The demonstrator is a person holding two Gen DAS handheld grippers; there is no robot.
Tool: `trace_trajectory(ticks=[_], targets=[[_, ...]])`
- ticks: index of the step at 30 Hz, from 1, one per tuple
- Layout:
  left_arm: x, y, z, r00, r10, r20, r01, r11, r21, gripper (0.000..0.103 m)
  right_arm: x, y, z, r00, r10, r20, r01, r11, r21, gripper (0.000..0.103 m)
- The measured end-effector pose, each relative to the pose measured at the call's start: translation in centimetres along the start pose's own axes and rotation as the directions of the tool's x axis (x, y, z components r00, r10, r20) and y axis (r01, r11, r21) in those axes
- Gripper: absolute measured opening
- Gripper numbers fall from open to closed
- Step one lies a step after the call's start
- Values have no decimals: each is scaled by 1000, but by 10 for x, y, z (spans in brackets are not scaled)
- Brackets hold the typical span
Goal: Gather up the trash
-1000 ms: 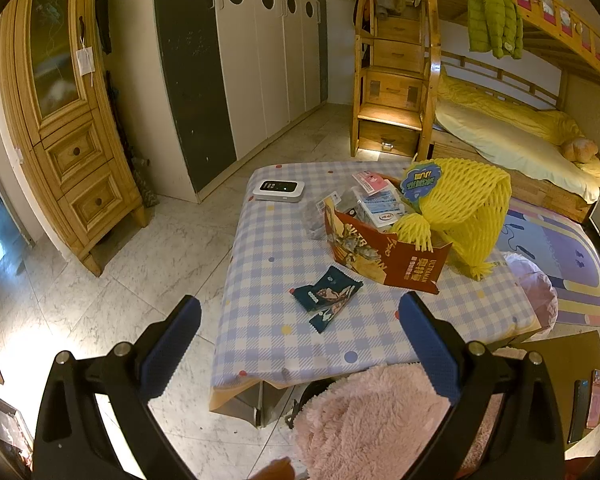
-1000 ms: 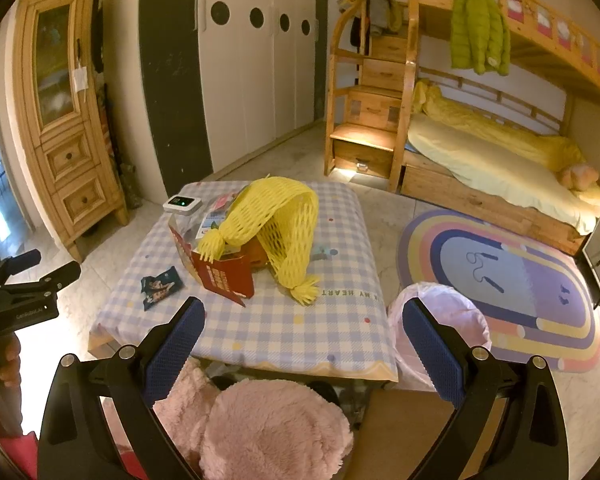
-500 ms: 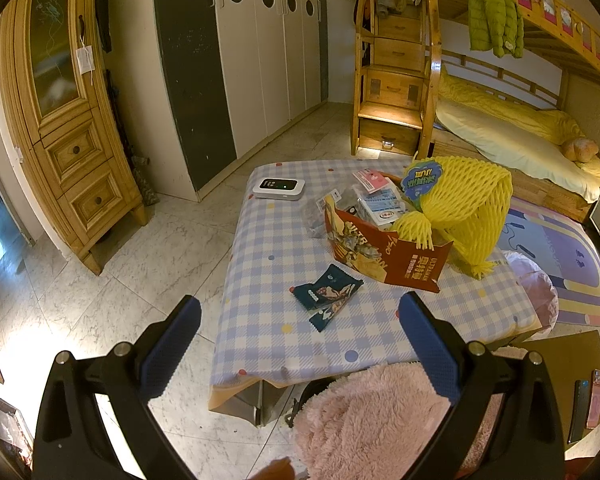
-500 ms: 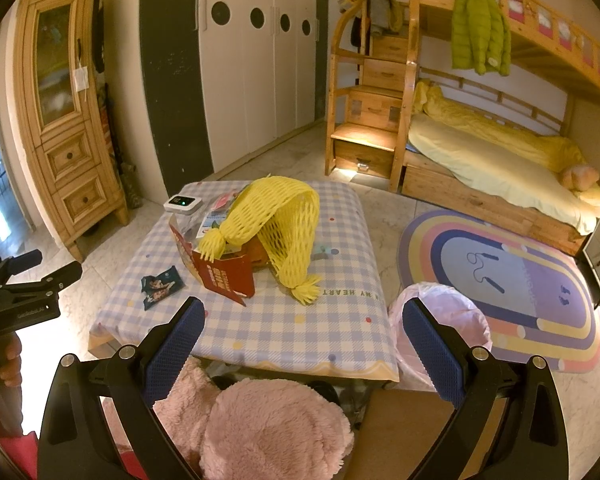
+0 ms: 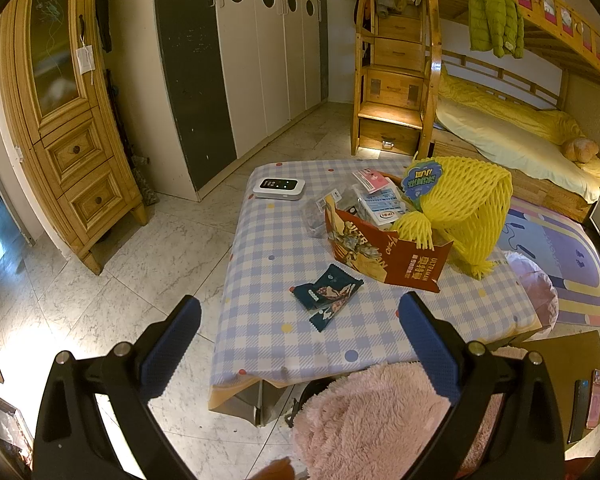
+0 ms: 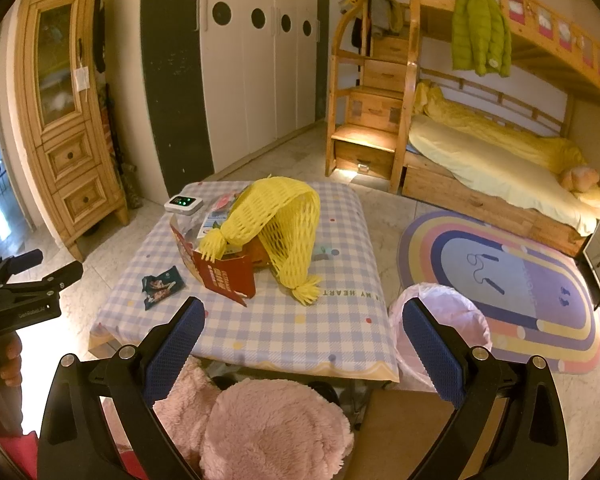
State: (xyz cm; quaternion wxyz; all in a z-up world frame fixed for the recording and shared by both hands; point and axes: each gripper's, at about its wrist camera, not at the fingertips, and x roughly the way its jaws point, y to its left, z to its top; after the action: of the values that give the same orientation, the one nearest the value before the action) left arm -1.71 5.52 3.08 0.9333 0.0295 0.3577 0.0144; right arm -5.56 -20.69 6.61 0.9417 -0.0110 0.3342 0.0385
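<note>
Both tongs, left gripper (image 5: 300,344) and right gripper (image 6: 300,344), gaping wide, empty. Above tabletop (image 5: 260,332): two dark wrappers (image 5: 327,290), one red carton (image 5: 384,254), yellow foam net (image 5: 476,208) draped behind.

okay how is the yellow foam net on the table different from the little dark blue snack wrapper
The yellow foam net is bulky and arches up over the red carton; the dark blue wrapper lies flat on the tablecloth. The net is an open mesh with fringed ends; the wrapper is solid printed film. The net is far larger. Both rest on the table, untouched by either tongs.
</note>
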Motion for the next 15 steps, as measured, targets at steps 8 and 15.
trace_trajectory(ticks=[8,15], targets=[[0,0,0,1000,-2,0,2,1000,-2,96,0,0,0,1000,-1,1,1,1000,-2,98],[11,5,-6,1000,-10,-7,10,1000,-6,96,9,3,5,1000,6,16,-6,1000,-19,98]])
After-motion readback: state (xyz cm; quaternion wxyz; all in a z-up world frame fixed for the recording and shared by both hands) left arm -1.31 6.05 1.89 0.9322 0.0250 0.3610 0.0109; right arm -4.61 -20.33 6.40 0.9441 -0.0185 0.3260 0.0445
